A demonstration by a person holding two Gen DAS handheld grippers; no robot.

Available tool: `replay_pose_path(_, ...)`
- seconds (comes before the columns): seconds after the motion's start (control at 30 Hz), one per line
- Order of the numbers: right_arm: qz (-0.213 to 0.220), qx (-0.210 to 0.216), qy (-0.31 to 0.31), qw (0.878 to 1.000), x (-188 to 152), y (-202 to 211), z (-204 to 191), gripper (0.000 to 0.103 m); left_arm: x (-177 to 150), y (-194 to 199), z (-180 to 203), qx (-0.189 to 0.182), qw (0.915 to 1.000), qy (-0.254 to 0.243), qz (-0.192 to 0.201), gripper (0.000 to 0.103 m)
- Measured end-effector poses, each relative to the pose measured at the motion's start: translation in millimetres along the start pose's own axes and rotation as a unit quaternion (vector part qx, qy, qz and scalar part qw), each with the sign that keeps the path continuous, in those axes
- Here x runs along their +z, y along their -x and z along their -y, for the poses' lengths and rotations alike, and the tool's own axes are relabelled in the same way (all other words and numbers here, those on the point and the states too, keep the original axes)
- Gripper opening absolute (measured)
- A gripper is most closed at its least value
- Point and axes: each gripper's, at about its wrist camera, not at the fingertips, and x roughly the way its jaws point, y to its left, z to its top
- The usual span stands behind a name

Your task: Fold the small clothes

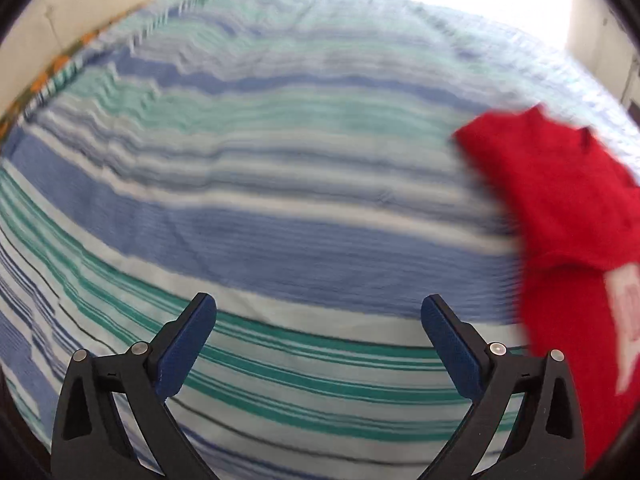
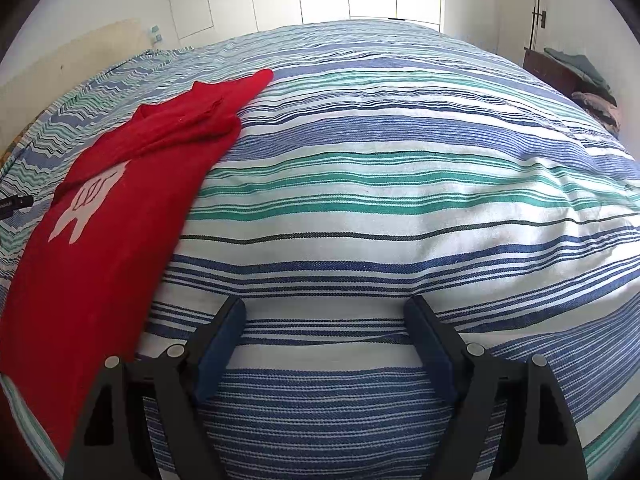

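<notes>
the left gripper (image 1: 319,316) hangs over the striped bedspread (image 1: 280,240) with its jaws spread wide and nothing between them; only blue, white and green stripes show in the gap. its blue pads (image 1: 188,344) face each other well apart. the left wrist view is smeared with blur. the red garment (image 1: 568,216) lies at the right edge of that view, off to the right of the right-hand finger, clear of both pads. a pale printed patch on its front shows near the right rim, too blurred there to read.

the right gripper (image 2: 325,320) also has its jaws apart, empty, above a band of fine blue and white stripes at the near edge of the bedspread (image 2: 400,184). from this side the red garment (image 2: 120,208) lies flat on the left part of the bed, running from the near left corner up toward the far left, with a part of it folded over across the upper portion. a pale pink print (image 2: 86,204) sits on its front below that fold. the garment's right edge lies near the gripper's left finger, apart from the pad.

a dark slim object (image 2: 16,203) pokes in at the far left rim; what it is cannot be told. at the far right, a dark wooden piece of furniture (image 2: 552,70) carries heaped clothes (image 2: 584,68).
</notes>
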Motion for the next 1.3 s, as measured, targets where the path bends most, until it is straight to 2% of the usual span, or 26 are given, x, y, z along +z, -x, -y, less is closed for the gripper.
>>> replay_pose_path(0.03, 0.0, -0.002, 0.002, 1.0, 0, 0, -1, 0.082, -5, -17, -7, -0.004, 0.9999, -0.004, -0.014, 0.103)
replay_pose_path(0.07, 0.0, -0.004, 0.003, 1.0, 0, 0, -1, 0.082, -10, -21, -15, -0.045, 0.9989, 0.007, 0.008, 0.103)
replay_pose_path(0.1, 0.0, -0.004, 0.003, 1.0, 0, 0, -2, 0.082, -12, -20, -22, -0.066, 0.9974, 0.024, 0.019, 0.103)
replay_pose_path(0.17, -0.002, -0.005, 0.003, 1.0, 0, 0, -1, 0.082, -15, -16, -30, -0.09, 0.9948, 0.041, 0.027, 0.103)
replay_pose_path(0.23, -0.002, -0.007, 0.003, 1.0, 0, 0, -1, 0.082, -16, -18, -32, -0.097, 0.9938, 0.048, 0.025, 0.103)
replay_pose_path(0.43, -0.004, -0.018, 0.005, 1.0, 1, -3, -3, 0.083, -16, -17, -20, -0.066, 0.9972, 0.025, 0.022, 0.103)
replay_pose_path(0.67, -0.005, -0.01, -0.005, 1.0, 2, -3, -1, 0.085, -9, -22, -25, -0.07, 0.997, 0.027, 0.021, 0.103)
replay_pose_path(1.03, -0.018, -0.03, -0.004, 0.999, 5, -9, -3, 0.09, -10, -21, -25, -0.07, 0.997, 0.028, 0.021, 0.103)
replay_pose_path(1.3, -0.005, -0.027, -0.008, 1.0, 3, -7, -2, 0.091, -11, -21, -25, -0.07, 0.997, 0.028, 0.021, 0.103)
